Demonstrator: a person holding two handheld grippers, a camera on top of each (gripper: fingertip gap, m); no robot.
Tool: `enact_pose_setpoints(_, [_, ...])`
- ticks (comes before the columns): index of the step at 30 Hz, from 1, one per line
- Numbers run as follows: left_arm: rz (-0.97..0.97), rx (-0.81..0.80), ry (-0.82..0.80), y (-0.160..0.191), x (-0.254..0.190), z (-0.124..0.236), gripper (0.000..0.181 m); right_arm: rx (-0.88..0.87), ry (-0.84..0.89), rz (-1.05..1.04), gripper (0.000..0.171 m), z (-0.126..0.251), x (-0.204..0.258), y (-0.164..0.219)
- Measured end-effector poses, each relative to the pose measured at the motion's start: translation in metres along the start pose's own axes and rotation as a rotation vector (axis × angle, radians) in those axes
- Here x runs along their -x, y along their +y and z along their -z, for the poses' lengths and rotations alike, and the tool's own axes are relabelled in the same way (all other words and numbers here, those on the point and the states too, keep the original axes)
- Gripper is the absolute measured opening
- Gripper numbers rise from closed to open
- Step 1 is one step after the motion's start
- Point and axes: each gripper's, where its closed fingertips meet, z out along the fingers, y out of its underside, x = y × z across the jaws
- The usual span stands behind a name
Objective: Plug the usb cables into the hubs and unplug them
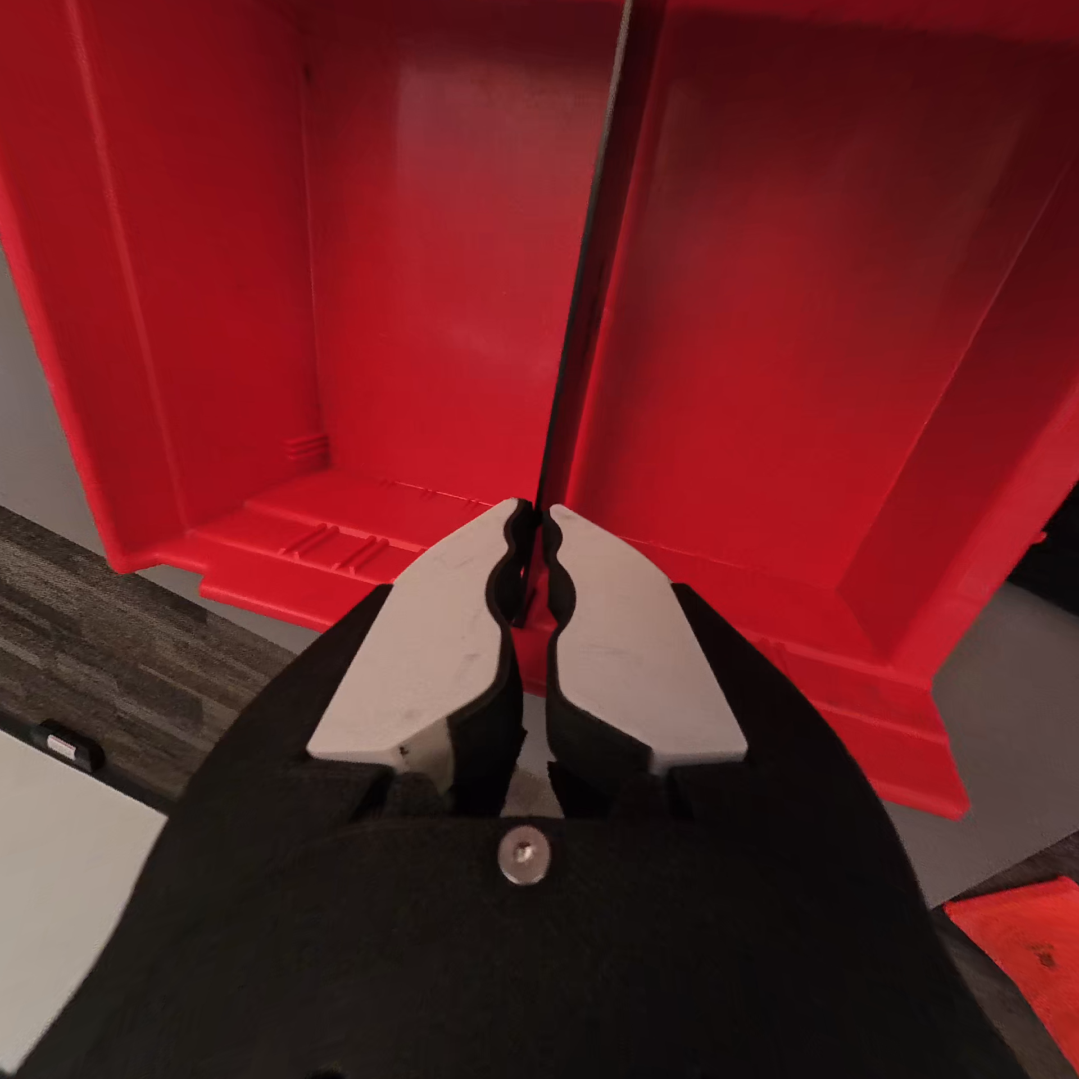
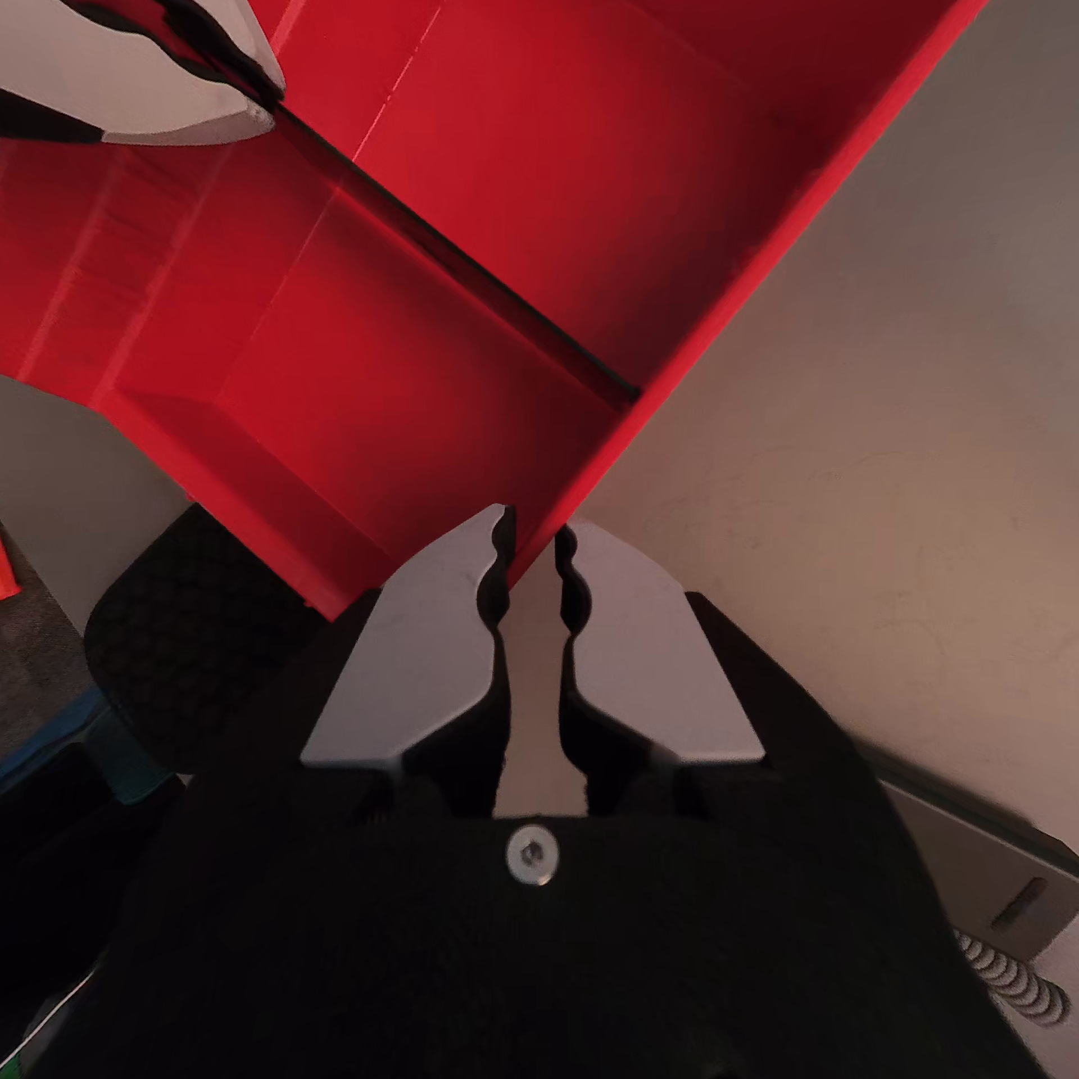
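The left gripper [image 1: 532, 514] jaws pinch the thin black divider [image 1: 578, 292] and the right gripper [image 2: 534, 525] jaws pinch the rim of the red plastic bin [image 2: 584, 490], which looks light and stiff, best held by its edges.

An office-like room: grey patterned carpet [image 1: 117, 642] left of the tongs, pale desk surface [image 2: 846, 467] to their right.
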Motion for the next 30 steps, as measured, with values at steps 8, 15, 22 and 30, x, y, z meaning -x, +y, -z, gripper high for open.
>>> enact_pose_setpoints(8, [-0.043, 0.011, -0.084, 0.000, 0.001, -0.001, 0.003, 0.001, 0.006, -0.005, 0.014, 0.000, 0.001, -0.001])
enact_pose_setpoints(15, [0.141, -0.198, -0.034, -0.005, 0.009, 0.012, 0.006, -0.107, 0.047, 0.351, 0.031, 0.015, -0.004, -0.018])
enact_pose_setpoints(22, [0.077, -0.268, -0.043, -0.017, 0.004, 0.026, 0.017, -0.231, -0.027, 0.950, 0.026, 0.019, 0.037, -0.061])
enact_pose_setpoints(30, [-0.051, -0.131, -0.034, -0.016, 0.000, -0.004, 0.005, 0.046, -0.094, 0.912, 0.026, -0.025, 0.013, -0.067])
